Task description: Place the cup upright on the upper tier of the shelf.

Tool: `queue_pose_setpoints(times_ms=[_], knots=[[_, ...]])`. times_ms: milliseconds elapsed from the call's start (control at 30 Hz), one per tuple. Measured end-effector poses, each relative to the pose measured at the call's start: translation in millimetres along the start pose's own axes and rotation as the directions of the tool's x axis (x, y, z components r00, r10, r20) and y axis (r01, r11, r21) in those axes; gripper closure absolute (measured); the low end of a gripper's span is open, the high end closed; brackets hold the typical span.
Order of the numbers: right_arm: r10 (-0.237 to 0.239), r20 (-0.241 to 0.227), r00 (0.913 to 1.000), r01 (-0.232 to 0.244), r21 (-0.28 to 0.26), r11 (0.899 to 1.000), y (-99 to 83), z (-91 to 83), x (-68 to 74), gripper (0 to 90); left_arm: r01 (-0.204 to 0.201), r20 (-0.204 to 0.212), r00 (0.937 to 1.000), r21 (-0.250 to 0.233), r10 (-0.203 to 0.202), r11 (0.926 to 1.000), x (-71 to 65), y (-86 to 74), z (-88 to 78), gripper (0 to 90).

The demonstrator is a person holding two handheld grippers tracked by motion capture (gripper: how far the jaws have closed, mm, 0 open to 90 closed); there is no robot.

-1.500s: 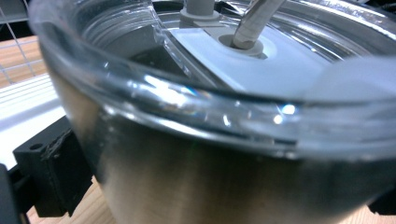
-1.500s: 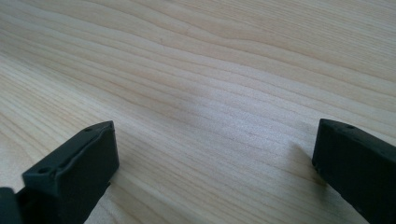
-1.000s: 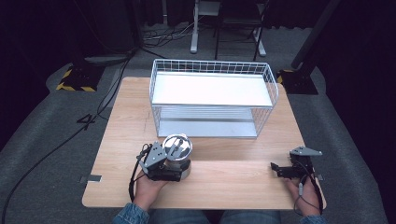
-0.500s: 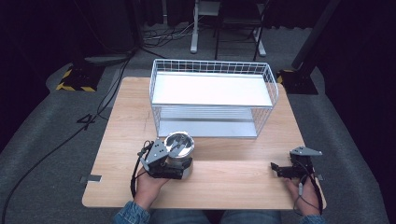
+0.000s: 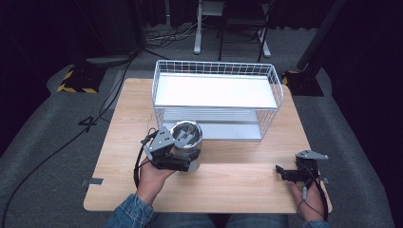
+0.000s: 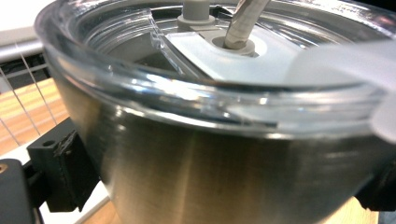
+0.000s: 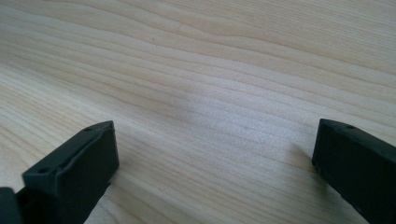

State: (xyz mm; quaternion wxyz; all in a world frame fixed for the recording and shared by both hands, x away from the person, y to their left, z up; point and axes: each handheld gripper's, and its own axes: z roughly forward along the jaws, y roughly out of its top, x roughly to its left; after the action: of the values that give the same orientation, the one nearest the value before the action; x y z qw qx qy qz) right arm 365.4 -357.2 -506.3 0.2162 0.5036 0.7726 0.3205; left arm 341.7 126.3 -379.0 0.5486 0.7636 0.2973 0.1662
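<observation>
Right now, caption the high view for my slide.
Left gripper clamps a steel cup before the white wire basket; right gripper rests open on the wooden table.

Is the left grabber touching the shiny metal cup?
Touching. In the left gripper view, the left gripper's black jaw presses against the side of the metal cup; the high view shows the gripper wrapped around it.

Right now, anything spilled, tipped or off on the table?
Nothing stands out. The steel tumbler sits upright in the left gripper, clear lid seated, no liquid on the wooden table. The wire rack stands square. The right gripper rests open near the table's right edge, holding nothing.
</observation>
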Motion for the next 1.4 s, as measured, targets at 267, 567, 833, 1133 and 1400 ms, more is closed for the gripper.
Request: queue_pose_setpoints(times_ms=[267, 567, 833, 1133, 1400], knots=[[0.0, 0.0, 1.0, 0.0, 0.0, 1.0, 0.0, 0.0, 0.0, 0.5, -0.021, 0.003, 0.9998, 0.006, 0.021, 0.9998, 1.1, 22.7, 1.3, 3.4], [0.0, 0.0, 1.0, 0.0, 0.0, 1.0, 0.0, 0.0, 0.0, 0.5, -0.036, 0.006, 0.9993, 0.018, 0.036, 0.9992, 2.5, 51.6, 4.8, 3.5], [0.008, 0.007, 0.9999, -0.008, 0.0, 1.0, 0.8, 0.8, 0.0, 0.5, -0.032, 0.008, 0.9995, 0.0, 0.032, 0.9995, 6.3, 77.3, 8.6, 3.5], [0.01, 0.011, 0.9999, -0.01, 0.0, 1.0, 0.9, 0.9, 0.3, 0.5, -0.037, 0.004, 0.9993, 0.004, 0.037, 0.9993, 12.6, 103.4, 14.1, 3.5], [0.013, 0.013, 0.9998, -0.013, 0.0, 1.0, 0.9, 1.0, 0.5, 0.5, -0.051, 0.005, 0.9987, -0.005, 0.051, 0.9987, 13.5, 125.7, 15.5, 3.5]])
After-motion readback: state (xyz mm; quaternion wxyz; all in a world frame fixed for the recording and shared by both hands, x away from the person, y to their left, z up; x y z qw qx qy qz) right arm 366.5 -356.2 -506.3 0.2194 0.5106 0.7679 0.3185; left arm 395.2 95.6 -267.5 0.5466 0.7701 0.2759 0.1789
